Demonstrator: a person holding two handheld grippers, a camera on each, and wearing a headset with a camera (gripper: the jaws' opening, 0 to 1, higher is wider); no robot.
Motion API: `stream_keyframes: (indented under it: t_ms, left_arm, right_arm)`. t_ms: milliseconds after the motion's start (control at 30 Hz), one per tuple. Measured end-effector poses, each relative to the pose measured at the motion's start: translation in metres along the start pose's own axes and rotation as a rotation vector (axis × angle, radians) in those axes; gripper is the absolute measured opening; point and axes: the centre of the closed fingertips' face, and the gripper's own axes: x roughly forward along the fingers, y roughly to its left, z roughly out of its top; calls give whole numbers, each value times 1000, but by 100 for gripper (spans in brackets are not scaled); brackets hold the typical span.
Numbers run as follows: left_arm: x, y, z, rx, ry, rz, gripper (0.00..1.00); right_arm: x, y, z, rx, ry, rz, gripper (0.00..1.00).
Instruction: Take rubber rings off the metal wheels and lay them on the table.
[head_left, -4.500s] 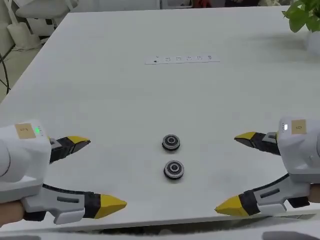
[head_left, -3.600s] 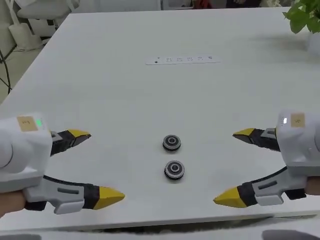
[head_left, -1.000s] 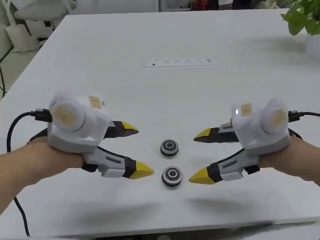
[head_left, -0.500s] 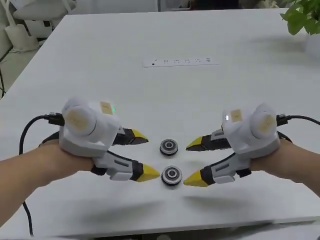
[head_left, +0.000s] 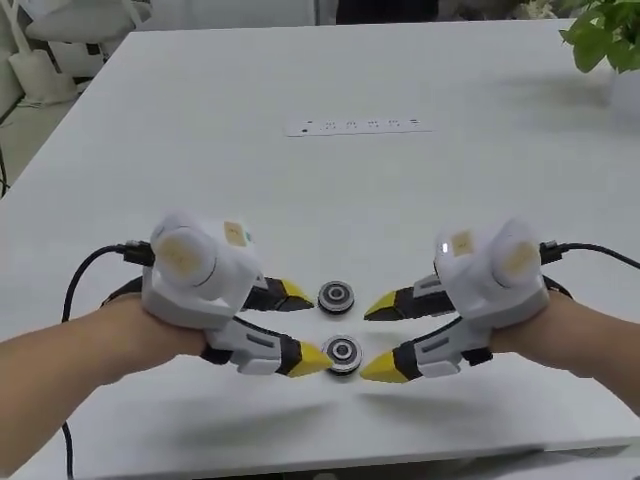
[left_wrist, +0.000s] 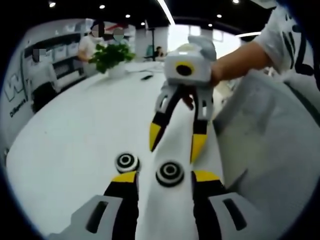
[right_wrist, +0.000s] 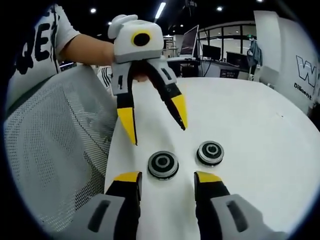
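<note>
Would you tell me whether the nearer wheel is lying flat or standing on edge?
Lying flat: the nearer wheel rests on the table with its round face up.

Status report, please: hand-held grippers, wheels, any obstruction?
Left hand-held gripper open, right hand-held gripper open, both flanking the near wheel. Neither wheel gripped, far wheel just behind. Power strip farther back, not in the way.

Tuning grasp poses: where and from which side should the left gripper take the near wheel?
Probably its outer rim, pinched across the diameter. The near wheel lies flat, hub up, so only the round edge offers opposing faces. Come low from the left, where the open left gripper lines up; the far wheel sits close behind.
</note>
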Motion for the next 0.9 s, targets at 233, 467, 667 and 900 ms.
stream_keyframes:
  t_ms: [233, 467, 667, 900]
  left_arm:
    - [7, -3, 0, -9, -1, -13, 34]
    - [15, -5, 0, -18, -1, -22, 29]
    - [23, -8, -2, -21, 7, -35, 24]
    - [28, -10, -7, -22, 22, -36, 20]
  right_arm:
    - [4, 2, 1, 7, -4, 9, 38]
    - [4, 2, 0, 9, -3, 9, 38]
    - [4, 2, -1, 13, -3, 9, 38]
    - [5, 2, -2, 14, 0, 10, 38]
